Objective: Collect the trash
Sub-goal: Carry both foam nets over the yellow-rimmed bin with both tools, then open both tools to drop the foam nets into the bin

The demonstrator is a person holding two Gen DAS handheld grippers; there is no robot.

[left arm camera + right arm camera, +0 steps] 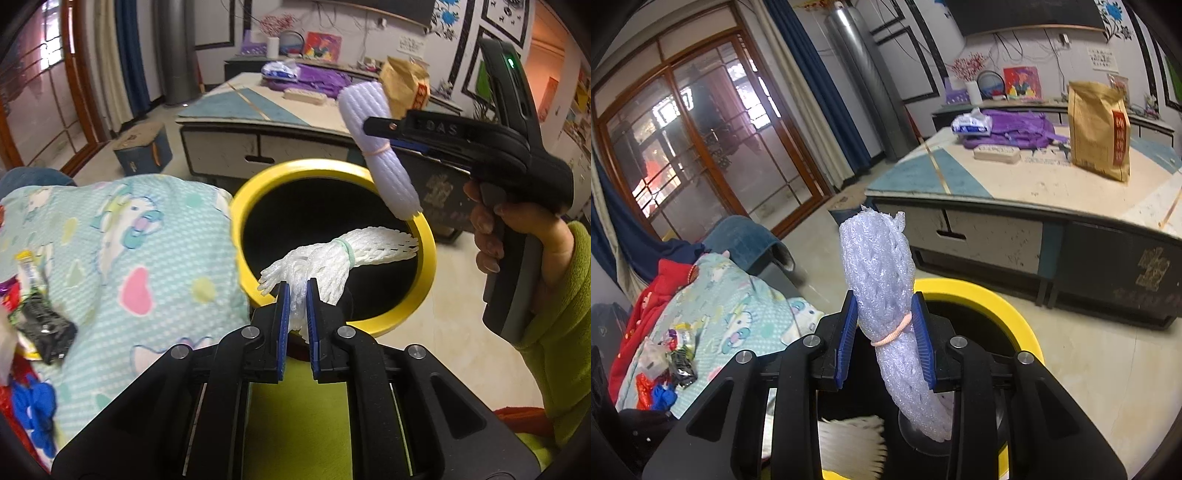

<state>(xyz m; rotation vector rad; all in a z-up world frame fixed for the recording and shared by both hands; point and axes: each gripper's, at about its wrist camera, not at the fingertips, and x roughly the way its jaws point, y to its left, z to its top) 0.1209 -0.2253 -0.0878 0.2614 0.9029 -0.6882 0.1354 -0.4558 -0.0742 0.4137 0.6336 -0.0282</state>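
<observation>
Both foam bundles hang over the round yellow-rimmed trash bin with black interior [428,258], so a release should drop them straight in; judging by that, the drop step is at hand.

Left gripper [297,299]: fingers clamped on the tail end of the white foam-net bundle tied with a pale green band [332,258], which sticks out level across the bin mouth, its far end near the opposite rim. Held by the end, probably so the bulk clears the rim.

Right gripper [886,325]: fingers clamped on the lavender foam-net roll bound with a pink rubber band [882,284], gripped right at the band, roll near upright, lower end pointing into the bin.

More trash waits on the light-blue cartoon-print blanket [147,240] just beside the bin: a small pile of crumpled wrappers, red, blue and black [668,365].

Left wrist view only: the whole bin opening, the right hand [517,229] on its handle, and that the lavender roll's tip hangs above the far rim. Right wrist view only: blue pads pressing both sides of the roll, a blurred patch of the white bundle below, and the low counter [1015,184] with a tan paper bag [1099,129] unobstructed. Bin contents cannot be told in either view.
</observation>
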